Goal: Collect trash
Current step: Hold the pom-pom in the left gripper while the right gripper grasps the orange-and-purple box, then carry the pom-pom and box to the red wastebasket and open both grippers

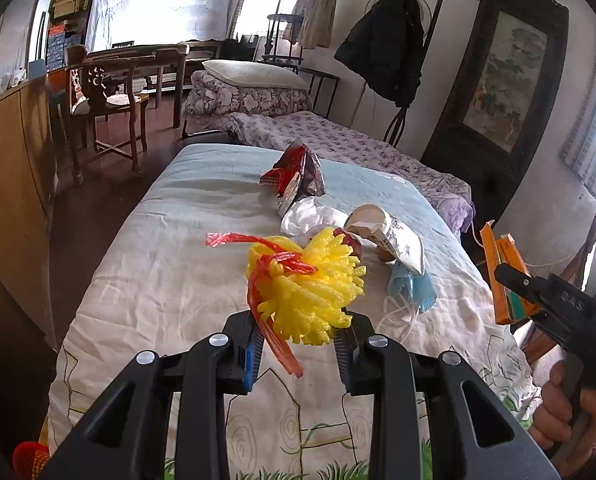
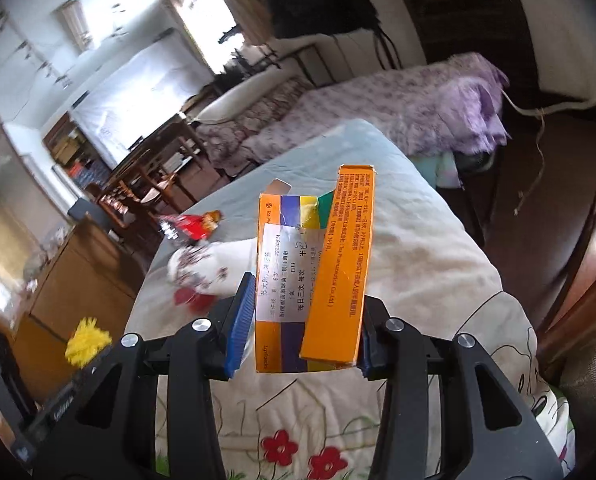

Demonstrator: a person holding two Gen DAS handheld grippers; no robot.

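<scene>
On the bed [image 1: 170, 264], wrapper [image 1: 296, 178], cup [image 1: 386, 232] and perhaps a mask [image 1: 412, 290].

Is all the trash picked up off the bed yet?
Not yet. The left gripper holds the yellow foam net, and the right gripper holds the orange box. Left on the bed: snack wrapper, white tissue, paper cup, blue mask.

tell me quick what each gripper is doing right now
left gripper: shut on the yellow foam net.
right gripper: shut on the orange medicine box, held above the bed.
</scene>
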